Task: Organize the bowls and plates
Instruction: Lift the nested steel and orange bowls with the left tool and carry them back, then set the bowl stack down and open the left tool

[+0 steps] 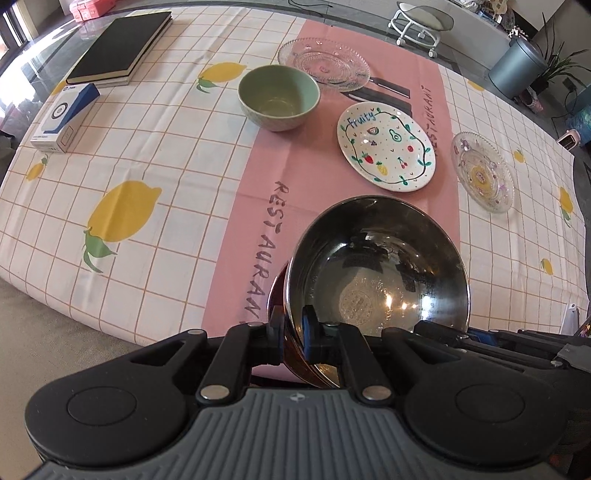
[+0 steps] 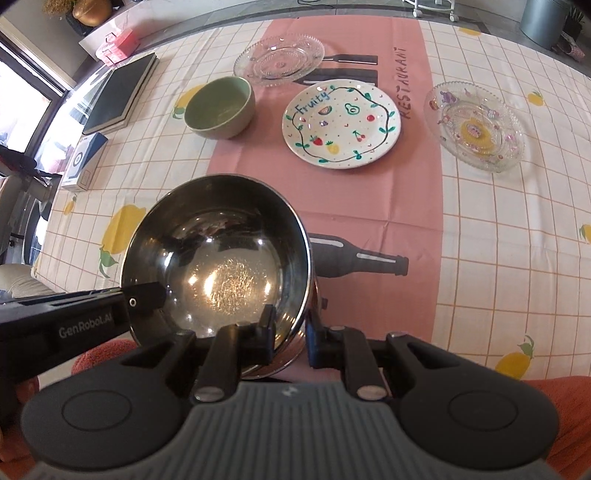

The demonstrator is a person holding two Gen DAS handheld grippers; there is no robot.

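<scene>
A shiny steel bowl [image 1: 376,266] is held at the near table edge by both grippers. My left gripper [image 1: 293,334] is shut on its near-left rim; my right gripper [image 2: 290,325] is shut on its near-right rim [image 2: 221,258]. The left gripper also shows in the right wrist view [image 2: 144,297] at the bowl's left rim. A green bowl [image 1: 279,96] [image 2: 220,107] stands at the back. A white "Fruity" plate [image 1: 386,147] [image 2: 341,123] lies in the middle. One clear glass plate [image 1: 324,68] [image 2: 279,59] lies behind it, another [image 1: 482,171] [image 2: 474,125] to the right.
A black book [image 1: 120,48] [image 2: 120,92] and a blue-white box [image 1: 64,116] [image 2: 85,160] lie at the table's far left. The lemon-print tablecloth [image 1: 147,155] covers the table. A stool [image 1: 421,22] and a grey bin [image 1: 517,66] stand beyond the far edge.
</scene>
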